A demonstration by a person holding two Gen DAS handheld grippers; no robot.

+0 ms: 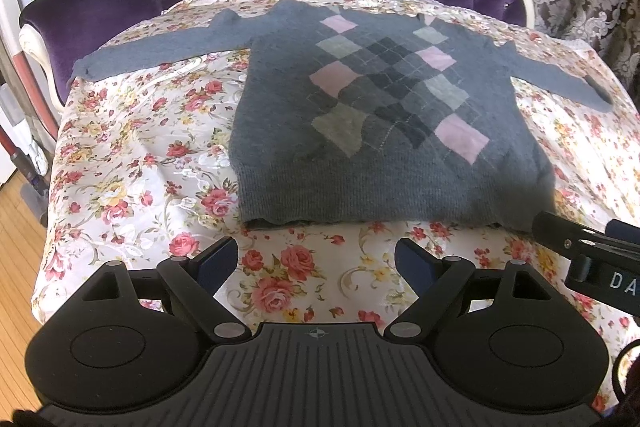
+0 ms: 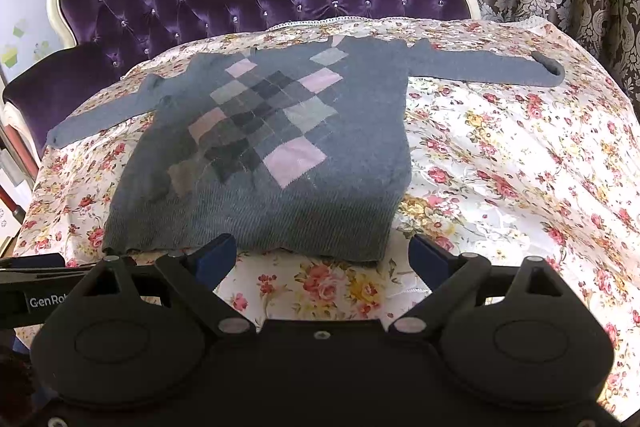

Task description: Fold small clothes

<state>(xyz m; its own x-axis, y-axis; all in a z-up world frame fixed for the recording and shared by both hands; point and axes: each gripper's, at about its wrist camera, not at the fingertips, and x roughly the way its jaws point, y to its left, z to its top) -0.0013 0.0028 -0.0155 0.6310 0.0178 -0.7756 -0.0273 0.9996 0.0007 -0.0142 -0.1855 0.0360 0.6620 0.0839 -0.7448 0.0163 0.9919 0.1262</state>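
Grey sweater [image 1: 376,115] spread flat on the floral cloth [image 1: 132,163] — sleeves out.
My left tool [image 1: 316,259] and right tool [image 2: 322,259] hang released near its hem — nothing gripped.

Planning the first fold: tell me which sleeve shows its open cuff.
The sleeve on the person's right of the sweater: its cuff mouth gapes dark, while the left sleeve ends flat.

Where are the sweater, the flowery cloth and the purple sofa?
sweater [image 1: 384,163], left wrist view, plain grey area above the hem.
flowery cloth [image 1: 140,155], left wrist view, bare part left of the body.
purple sofa [image 2: 132,11], right wrist view, tufted backrest.
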